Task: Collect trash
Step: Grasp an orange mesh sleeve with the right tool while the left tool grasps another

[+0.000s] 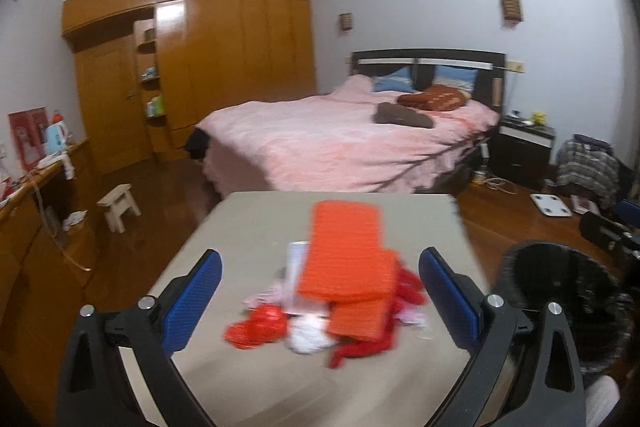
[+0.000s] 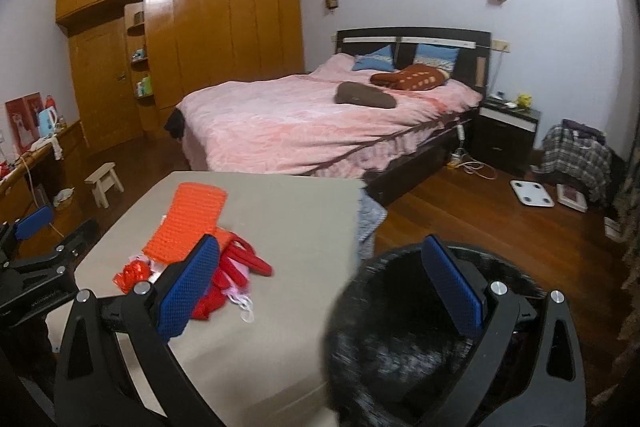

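Left hand-held gripper (image 1: 320, 291): blue-padded fingers spread wide, nothing between them, hovering above the beige tabletop (image 1: 248, 227) with no contact visible. The trash pile (image 1: 320, 307) lies framed in the gap between its fingers: an orange textured sheet (image 1: 346, 251) on top, a crumpled red wrapper (image 1: 256, 327) at the pile's left, white crumpled scrap (image 1: 306, 337) near the middle, red strips (image 1: 404, 287) at the right; all blurred, so finer detail cannot be told. Right hand-held gripper (image 2: 320, 283): fingers likewise spread wide and empty. Its left finger (image 2: 188, 283) overlaps the near edge of the trash pile (image 2: 192, 251) in view; whether it touches the pile cannot be told. Its right finger (image 2: 452, 287) stands over the opening of a black bin (image 2: 380, 347) lined with a dark bag, which sits just beside the tabletop's right edge (image 2: 352, 211). In the left wrist view the same black bin (image 1: 568, 291) shows to the right of the tabletop, partly behind the gripper's right arm. In the right wrist view the left hand-held gripper (image 2: 24, 227) appears at the far left, beside the tabletop. Background: bed (image 1: 340, 135) with pink cover behind the tabletop, wooden wardrobe (image 1: 224, 59) along the far wall, small stool (image 1: 118, 205) on the wood floor
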`<control>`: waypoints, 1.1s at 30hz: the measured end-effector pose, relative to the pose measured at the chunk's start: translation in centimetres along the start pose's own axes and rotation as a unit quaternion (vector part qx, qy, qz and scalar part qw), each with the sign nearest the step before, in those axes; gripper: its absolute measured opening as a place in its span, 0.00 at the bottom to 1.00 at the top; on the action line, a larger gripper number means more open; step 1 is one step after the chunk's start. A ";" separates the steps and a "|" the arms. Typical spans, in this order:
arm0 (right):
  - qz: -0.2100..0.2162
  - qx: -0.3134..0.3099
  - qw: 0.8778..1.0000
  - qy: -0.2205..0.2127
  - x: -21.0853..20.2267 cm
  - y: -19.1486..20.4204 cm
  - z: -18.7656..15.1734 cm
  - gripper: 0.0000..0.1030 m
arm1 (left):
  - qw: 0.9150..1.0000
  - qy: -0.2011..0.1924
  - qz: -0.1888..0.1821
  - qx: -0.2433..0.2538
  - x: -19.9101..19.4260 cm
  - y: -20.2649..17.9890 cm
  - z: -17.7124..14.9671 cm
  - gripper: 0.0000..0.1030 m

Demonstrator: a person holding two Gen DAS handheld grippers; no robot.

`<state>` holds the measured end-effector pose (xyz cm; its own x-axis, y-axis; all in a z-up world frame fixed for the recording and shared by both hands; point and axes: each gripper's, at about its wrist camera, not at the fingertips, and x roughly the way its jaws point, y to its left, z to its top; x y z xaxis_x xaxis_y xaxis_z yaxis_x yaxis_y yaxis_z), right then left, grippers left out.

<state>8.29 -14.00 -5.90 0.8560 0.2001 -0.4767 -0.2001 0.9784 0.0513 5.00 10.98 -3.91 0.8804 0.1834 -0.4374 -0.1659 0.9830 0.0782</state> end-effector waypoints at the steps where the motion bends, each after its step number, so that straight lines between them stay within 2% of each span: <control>1: 0.006 -0.001 1.000 0.002 0.7 0.5 0.1 0.95 | 1.000 -0.001 0.008 -0.006 0.6 1.2 -0.2 0.94; 8: 0.054 -0.010 0.998 0.020 7.0 5.6 0.2 0.94 | 0.998 0.009 0.038 -0.043 4.8 6.5 -0.6 0.94; 19: 0.092 -0.043 0.992 0.076 15.0 11.4 -1.8 0.70 | 0.997 0.028 0.055 -0.041 9.9 9.2 -2.8 0.88; 24: 0.104 -0.048 0.988 0.102 17.8 12.6 -2.4 0.67 | 0.996 0.037 0.060 -0.049 11.0 10.1 -3.4 0.88; 28: 0.114 -0.051 0.985 0.117 19.1 13.2 -2.9 0.58 | 0.996 0.042 0.060 -0.050 11.6 10.6 -3.7 0.88; 30: 0.122 -0.050 0.984 0.124 19.4 13.4 -3.1 0.50 | 0.996 0.044 0.061 -0.052 11.8 10.8 -3.8 0.88; 31: 0.128 -0.051 0.983 0.125 19.4 13.5 -3.1 0.41 | 0.996 0.045 0.061 -0.054 11.9 10.8 -3.9 0.88; 33: 0.142 -0.054 0.980 0.127 19.4 13.8 -3.2 0.33 | 0.995 0.047 0.060 -0.058 12.0 10.9 -3.9 0.88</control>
<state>20.63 3.24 -17.28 0.6157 0.4303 -0.6601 -0.4740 0.8715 0.1260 12.02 23.88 -11.74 0.8071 0.2924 -0.5130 -0.3215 0.9463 0.0334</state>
